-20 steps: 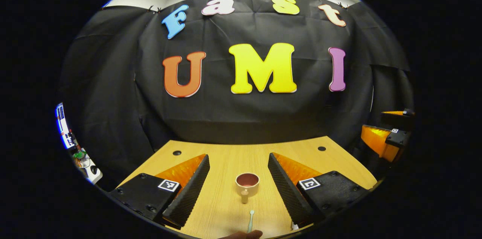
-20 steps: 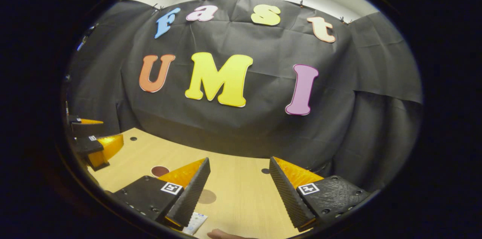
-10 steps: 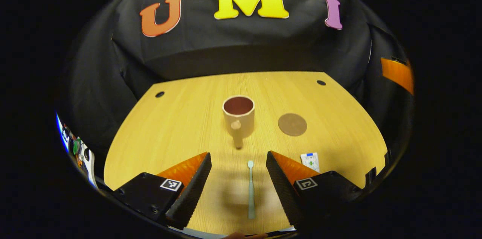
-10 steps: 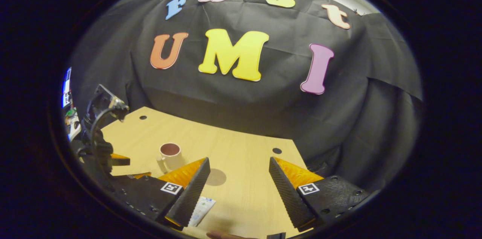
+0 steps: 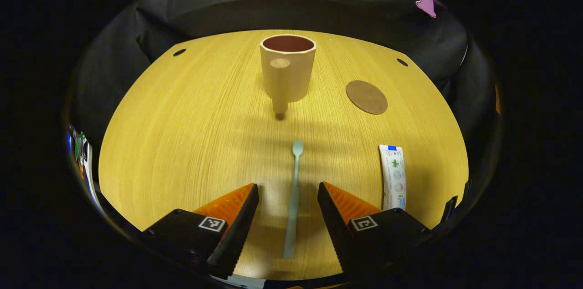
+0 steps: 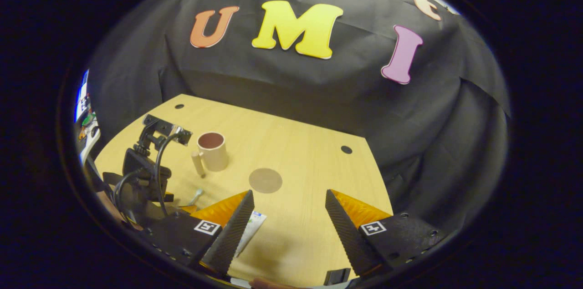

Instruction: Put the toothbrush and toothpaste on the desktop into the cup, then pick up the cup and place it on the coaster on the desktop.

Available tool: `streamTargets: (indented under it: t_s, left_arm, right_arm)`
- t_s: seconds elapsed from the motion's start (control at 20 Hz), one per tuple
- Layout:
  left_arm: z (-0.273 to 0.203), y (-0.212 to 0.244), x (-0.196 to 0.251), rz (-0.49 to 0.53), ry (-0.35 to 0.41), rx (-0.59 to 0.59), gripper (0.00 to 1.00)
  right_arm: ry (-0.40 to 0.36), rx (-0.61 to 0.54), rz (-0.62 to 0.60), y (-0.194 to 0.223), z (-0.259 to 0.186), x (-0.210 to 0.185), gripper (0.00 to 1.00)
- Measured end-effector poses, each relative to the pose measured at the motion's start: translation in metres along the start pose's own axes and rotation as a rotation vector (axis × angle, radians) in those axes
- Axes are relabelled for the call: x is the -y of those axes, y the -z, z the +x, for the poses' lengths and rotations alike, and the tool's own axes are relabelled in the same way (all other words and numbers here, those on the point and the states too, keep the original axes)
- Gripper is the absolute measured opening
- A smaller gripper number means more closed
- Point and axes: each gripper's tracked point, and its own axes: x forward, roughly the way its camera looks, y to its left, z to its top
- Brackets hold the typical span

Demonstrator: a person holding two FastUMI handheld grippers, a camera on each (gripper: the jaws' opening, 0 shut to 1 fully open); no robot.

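**L gripper lined up over toothbrush; cup, paste, coaster all apart on desk**

Toothbrush [image 5: 294,198] flat on desktop [image 5: 182,143], handle running btwn the two fingers of left gripper [image 5: 288,216], head pointing toward cup. Fingers spread wide either side of handle, nothing clamped, clear gap each side. Judged: straddle set up for a pinch across the thin handle, mid-length, so it won't swing once lifted.

Cup [image 5: 288,68] upright farther back, mouth open to the top, straight peg-like handle facing the camera. Nothing seen standing in it; inside only partly visible. Coaster [image 5: 366,97] to the cup's right, apart from it, bare. Toothpaste [image 5: 393,175] flat, right of brush, near desk edge, not touching brush.

Right gripper [image 6: 289,230] held above near desk edge, fingers parted, grasping nothing; toothpaste [image 6: 251,230] partly behind its inner finger. Seems parked close to paste for a later grab, but a guess only.

Materials/shapes:
- Brush: slim, pale green, smooth plastic look, small rounded head.
- Cup: matte beige outside, reddish-brown inside, faceted walls widening to the rim.
- Coaster: thin brown disc, matte.
- Paste: flat white tube w/ printing; prob. soft, may bend under squeeze.
- Desktop: light wood grain, a few dark round holes near the far edge.
- Finger faces: ridged, good for gripping a thin handle.
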Motion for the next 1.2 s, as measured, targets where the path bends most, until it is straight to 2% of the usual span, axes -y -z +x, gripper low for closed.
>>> streamTargets:
  t_s: [0.1,0.15,0.2,0.25,0.3,0.35,0.4,0.45,0.5,0.55,0.65,0.7,0.8,1.2]
  left_arm:
    - [0.000,-0.002,0.000,-0.008,-0.014,-0.010,0.77]
    - [0.000,-0.005,0.000,-0.001,-0.019,-0.011,0.75]
    - [0.000,-0.007,0.002,0.006,-0.018,-0.016,0.74]
    - [0.000,-0.006,0.009,0.010,-0.016,-0.022,0.65]
    - [0.010,0.003,0.002,0.013,-0.014,-0.027,0.66]
    - [0.006,-0.002,0.006,0.012,-0.014,-0.035,0.63]
    - [0.006,-0.003,0.004,0.012,-0.021,-0.039,0.50]
    - [0.006,-0.005,0.003,0.014,-0.027,-0.042,0.54]
    - [0.006,-0.004,0.003,0.023,-0.030,-0.051,0.43]
    - [0.005,-0.004,0.002,0.029,-0.033,-0.054,0.39]
    - [0.006,-0.003,0.001,0.028,-0.038,-0.059,0.29]
    - [0.006,-0.004,0.000,0.027,-0.042,-0.059,0.21]
    - [0.005,-0.004,-0.001,0.033,-0.040,-0.063,0.14]
    - [-0.015,-0.005,-0.014,0.024,-0.046,-0.014,0.11]
  right_arm:
    - [-0.004,-0.039,0.001,0.010,0.004,-0.001,0.95]
    - [-0.002,-0.052,-0.001,0.014,0.005,-0.001,0.98]
    - [-0.001,-0.065,-0.002,0.018,0.005,0.000,0.95]
    - [-0.003,-0.076,0.000,0.021,0.007,0.000,0.95]
    - [-0.004,-0.082,0.002,0.021,0.008,0.000,0.95]
    - [-0.006,-0.085,0.001,0.022,0.009,-0.001,0.95]
    - [-0.008,-0.087,0.000,0.021,0.010,0.000,0.98]
    - [-0.010,-0.090,0.000,0.023,0.010,-0.002,0.98]
    - [-0.014,-0.094,0.003,0.023,0.011,-0.003,0.98]
    - [-0.022,-0.102,0.011,0.024,0.012,-0.004,0.95]
    - [-0.031,-0.118,0.022,0.028,0.016,-0.008,0.98]
    - [-0.036,-0.127,0.023,0.029,0.017,-0.010,0.98]
    - [-0.050,-0.153,0.027,0.033,0.020,-0.016,0.95]
    - [-0.136,-0.346,0.060,0.077,0.043,-0.062,0.95]
